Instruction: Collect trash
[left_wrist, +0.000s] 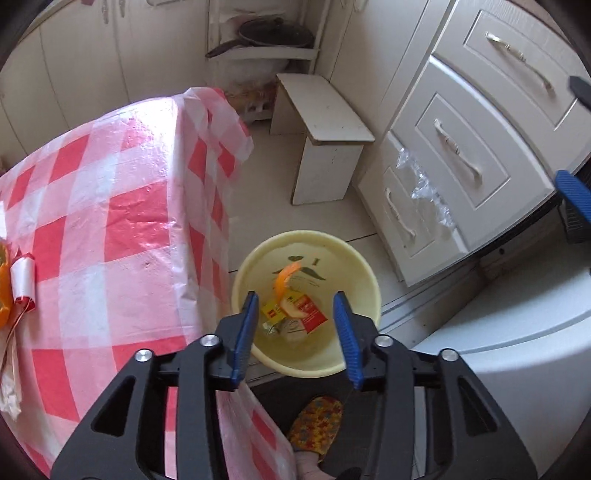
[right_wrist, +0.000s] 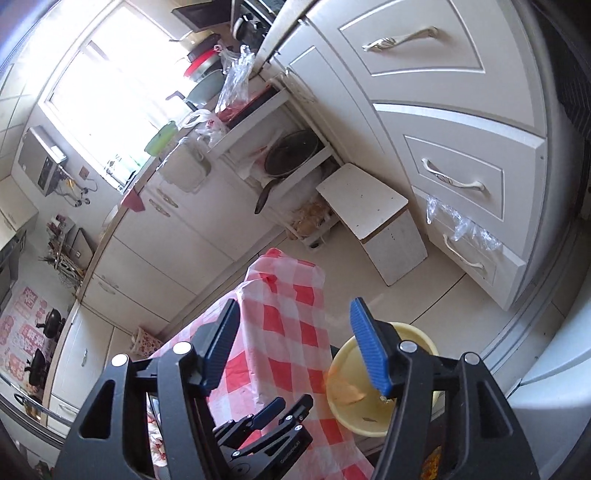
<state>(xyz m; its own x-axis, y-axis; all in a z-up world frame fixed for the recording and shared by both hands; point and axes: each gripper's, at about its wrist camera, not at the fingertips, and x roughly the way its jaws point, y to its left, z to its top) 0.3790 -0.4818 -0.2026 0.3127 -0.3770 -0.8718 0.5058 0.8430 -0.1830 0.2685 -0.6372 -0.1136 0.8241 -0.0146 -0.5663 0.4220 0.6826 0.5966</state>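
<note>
Yellow plastic forms the basin (left_wrist: 365, 280) that stands on the floor just beside the tabletop (left_wrist: 110, 206), which is draped in a red-and-white checked cloth. Inside the basin, a red-and-yellow wrapper (left_wrist: 308, 310) and some pale crumpled packaging are seen, and a curl of orange peel (left_wrist: 285, 282) is caught above them, apart from both tongs. The left tongs (left_wrist: 295, 328) are held wide over the basin with nothing between the blue pads. The right tongs (right_wrist: 291, 350) are likewise spread wide and empty, above the cloth's edge and the basin rim (right_wrist: 343, 354). More orange peel (left_wrist: 3, 288) and a white roll (left_wrist: 23, 277) lie at the tabletop's left edge.
</note>
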